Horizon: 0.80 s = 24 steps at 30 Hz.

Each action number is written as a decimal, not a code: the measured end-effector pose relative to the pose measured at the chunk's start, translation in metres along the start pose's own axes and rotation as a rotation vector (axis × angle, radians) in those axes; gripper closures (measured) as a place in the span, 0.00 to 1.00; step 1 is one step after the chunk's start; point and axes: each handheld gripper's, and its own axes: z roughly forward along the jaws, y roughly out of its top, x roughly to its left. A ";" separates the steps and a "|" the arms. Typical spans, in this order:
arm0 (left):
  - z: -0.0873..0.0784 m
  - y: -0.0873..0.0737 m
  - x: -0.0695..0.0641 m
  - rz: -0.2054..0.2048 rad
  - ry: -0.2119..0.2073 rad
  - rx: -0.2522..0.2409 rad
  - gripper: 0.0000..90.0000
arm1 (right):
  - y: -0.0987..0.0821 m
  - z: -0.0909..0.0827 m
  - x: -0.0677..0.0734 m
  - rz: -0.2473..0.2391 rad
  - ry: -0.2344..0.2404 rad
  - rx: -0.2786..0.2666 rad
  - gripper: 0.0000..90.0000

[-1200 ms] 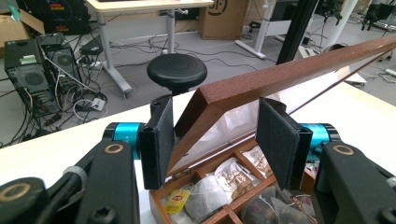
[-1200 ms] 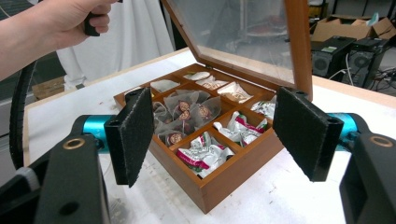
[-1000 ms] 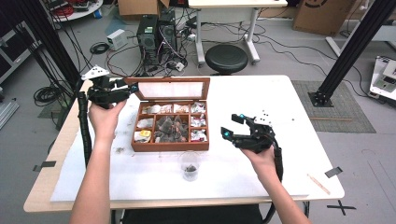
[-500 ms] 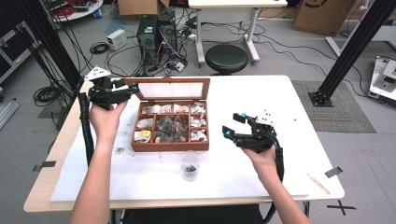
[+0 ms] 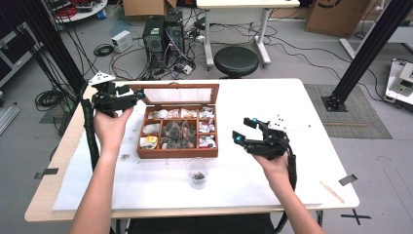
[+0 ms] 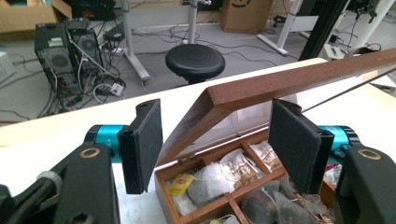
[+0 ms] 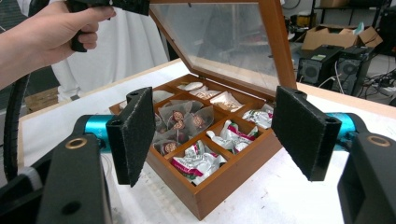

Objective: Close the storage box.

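A wooden tea box (image 5: 178,152) stands mid-table with its glass lid (image 5: 178,88) raised upright. Its compartments hold several tea bags (image 5: 178,131). My left gripper (image 5: 134,95) is at the lid's left top corner. In the left gripper view that lid corner (image 6: 224,98) lies between the pads (image 6: 144,140) without being pressed; the jaws have just been opening. My right gripper (image 5: 246,130) hovers open to the right of the box, with nothing between its fingers. In the right gripper view it (image 7: 219,135) faces the box (image 7: 224,182) and the lid (image 7: 275,42).
A small glass cup (image 5: 197,171) with dark contents stands in front of the box. A white sheet (image 5: 311,97) covers the table. Beyond the far edge are a black stool (image 5: 236,61), computer towers (image 5: 163,31) and cables on the floor.
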 end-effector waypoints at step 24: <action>-0.005 -0.010 -0.001 -0.124 -0.058 0.079 0.41 | 0.000 0.001 0.003 -0.013 -0.003 0.003 0.34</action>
